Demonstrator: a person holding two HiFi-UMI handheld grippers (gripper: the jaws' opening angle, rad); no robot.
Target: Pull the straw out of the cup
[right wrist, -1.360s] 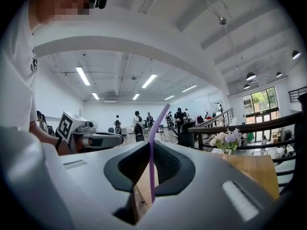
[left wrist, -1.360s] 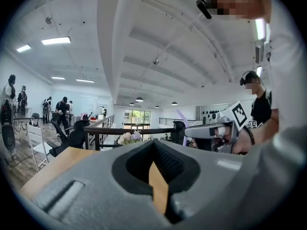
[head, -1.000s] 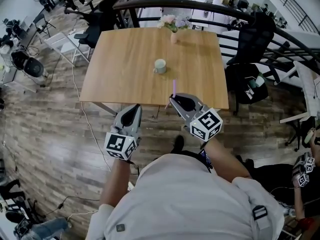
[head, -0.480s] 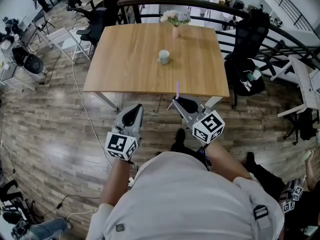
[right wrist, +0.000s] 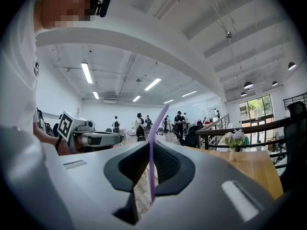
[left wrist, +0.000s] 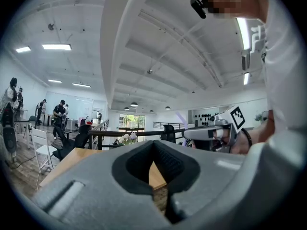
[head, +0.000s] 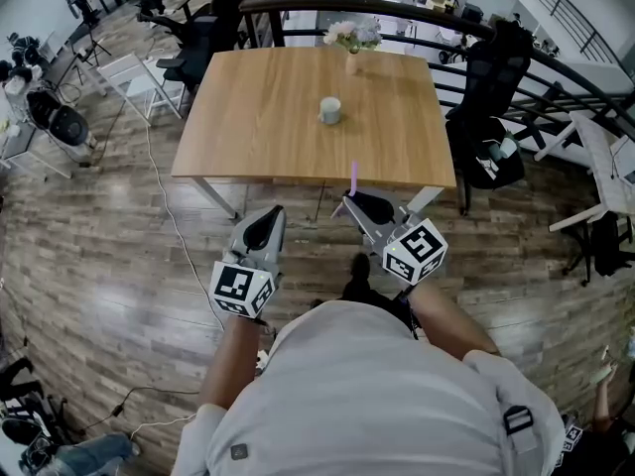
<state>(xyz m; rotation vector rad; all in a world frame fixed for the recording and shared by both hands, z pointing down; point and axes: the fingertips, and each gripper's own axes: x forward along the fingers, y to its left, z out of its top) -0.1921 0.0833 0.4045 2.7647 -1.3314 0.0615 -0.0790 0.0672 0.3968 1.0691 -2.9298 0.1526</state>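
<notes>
A pale mug [head: 330, 110] stands near the middle of the wooden table [head: 248, 117], with no straw in it. The purple straw [head: 354, 177] stands upright in my right gripper [head: 349, 202], which is shut on it over the floor, short of the table's near edge. In the right gripper view the straw [right wrist: 151, 152] runs up between the dark pads. My left gripper [head: 270, 216] hangs level beside it, shut with nothing in it; its own view shows the pads [left wrist: 165, 164] meeting. The mug is far from both grippers.
A small vase of flowers [head: 352, 40] stands at the table's far edge. A black railing [head: 476, 23] curves behind the table, with office chairs [head: 491, 162] to its right and cables [head: 164, 216] on the wood floor to the left. People stand far off.
Both grippers have drawn back from the table together, the straw still in the right one. They overlapped the table's near edge before; now they are over the floor.
</notes>
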